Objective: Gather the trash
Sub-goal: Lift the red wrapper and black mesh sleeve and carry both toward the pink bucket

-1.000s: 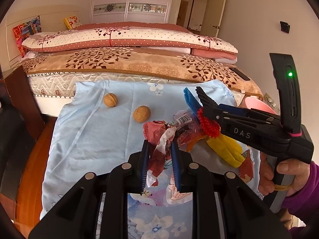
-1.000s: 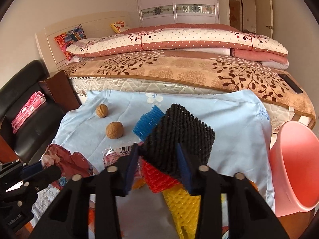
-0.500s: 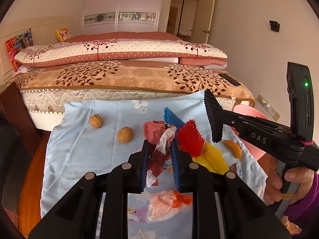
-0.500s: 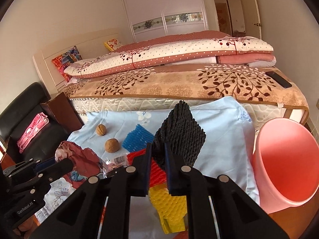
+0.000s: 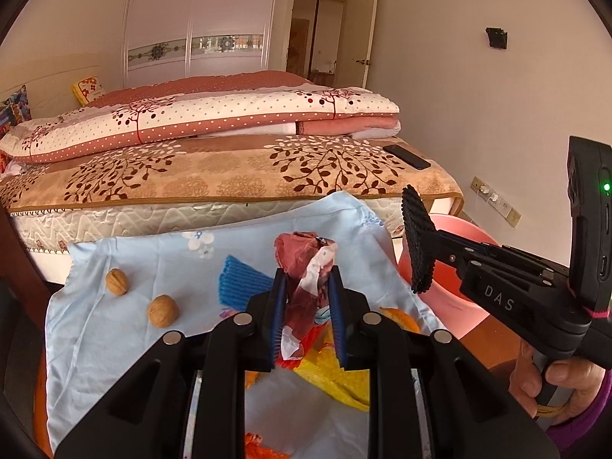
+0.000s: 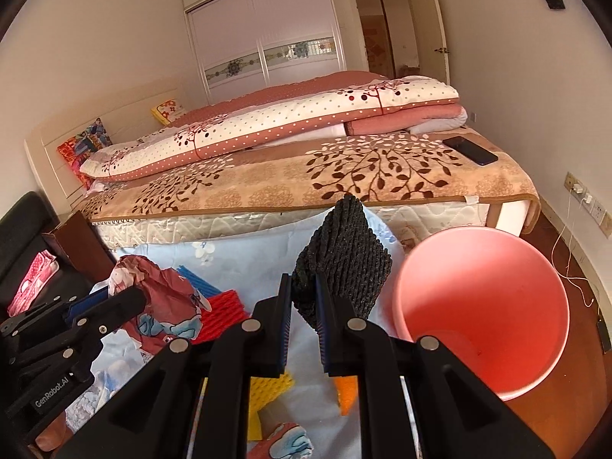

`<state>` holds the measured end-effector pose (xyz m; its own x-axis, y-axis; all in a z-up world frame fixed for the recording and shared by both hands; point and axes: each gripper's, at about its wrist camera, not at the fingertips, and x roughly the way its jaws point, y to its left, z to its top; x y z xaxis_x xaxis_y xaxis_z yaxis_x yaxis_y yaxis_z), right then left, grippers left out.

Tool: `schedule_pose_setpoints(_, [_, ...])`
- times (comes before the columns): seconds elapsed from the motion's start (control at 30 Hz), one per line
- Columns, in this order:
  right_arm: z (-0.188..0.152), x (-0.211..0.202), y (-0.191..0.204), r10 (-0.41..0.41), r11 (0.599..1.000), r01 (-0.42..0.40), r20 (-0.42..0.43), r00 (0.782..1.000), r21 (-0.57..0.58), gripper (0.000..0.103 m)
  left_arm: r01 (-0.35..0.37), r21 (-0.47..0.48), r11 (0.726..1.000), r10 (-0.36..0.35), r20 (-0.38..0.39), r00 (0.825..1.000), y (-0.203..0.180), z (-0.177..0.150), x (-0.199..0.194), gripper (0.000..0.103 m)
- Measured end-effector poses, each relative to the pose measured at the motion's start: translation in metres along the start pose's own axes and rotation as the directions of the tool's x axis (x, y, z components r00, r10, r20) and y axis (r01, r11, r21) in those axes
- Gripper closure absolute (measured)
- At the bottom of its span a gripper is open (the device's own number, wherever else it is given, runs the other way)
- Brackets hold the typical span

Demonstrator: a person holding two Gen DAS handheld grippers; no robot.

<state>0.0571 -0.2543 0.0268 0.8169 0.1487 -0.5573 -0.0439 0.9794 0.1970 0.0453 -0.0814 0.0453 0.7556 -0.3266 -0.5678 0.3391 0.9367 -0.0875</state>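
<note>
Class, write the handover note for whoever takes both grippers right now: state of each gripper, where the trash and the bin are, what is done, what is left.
Left gripper: shut on a crumpled red wrapper, lifted off the blue cloth.
Right gripper: its jaws have just closed on a black foam net, held up beside the pink bin.
Bin: to the right of the cloth, mouth open, nothing visible inside.
Done: two pieces picked up, none dropped in yet.
Left: drop both in the bin, then collect the blue net, red net, yellow net, orange peel and other scraps. Two walnuts also lie on the cloth.
</note>
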Motion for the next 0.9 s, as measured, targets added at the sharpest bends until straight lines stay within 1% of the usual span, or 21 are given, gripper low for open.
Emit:
schedule_pose_setpoints(0.3, [0.005, -0.005, -0.04, -0.07, 0.996, 0.069, 0.02, 0.997, 0.047, 0.091, 0.042, 0.05, 0.998, -0.042, 0.013, 0.999, -0.042, 0.02, 0.028, 0.082])
schedule_pose_setpoints(0.57, [0.008, -0.013, -0.087, -0.152, 0.983, 0.148, 0.03, 0.988, 0.111, 0.091, 0.095, 0.1, 0.99, -0.098, 0.029, 0.995, -0.088, 0.035, 0.051, 0.082])
schedule_pose_setpoints(0.7, [0.006, -0.015, -0.108, -0.186, 0.974, 0.181, 0.02, 0.982, 0.135, 0.091, 0.115, 0.127, 0.985, -0.12, 0.029, 0.992, -0.112, 0.039, 0.063, 0.082])
schedule_pose_setpoints(0.9, [0.0, -0.009, -0.135, -0.214, 0.963, 0.213, -0.014, 0.977, 0.167, 0.091, 0.16, 0.141, 0.977, -0.165, 0.025, 0.986, -0.142, 0.044, 0.083, 0.082])
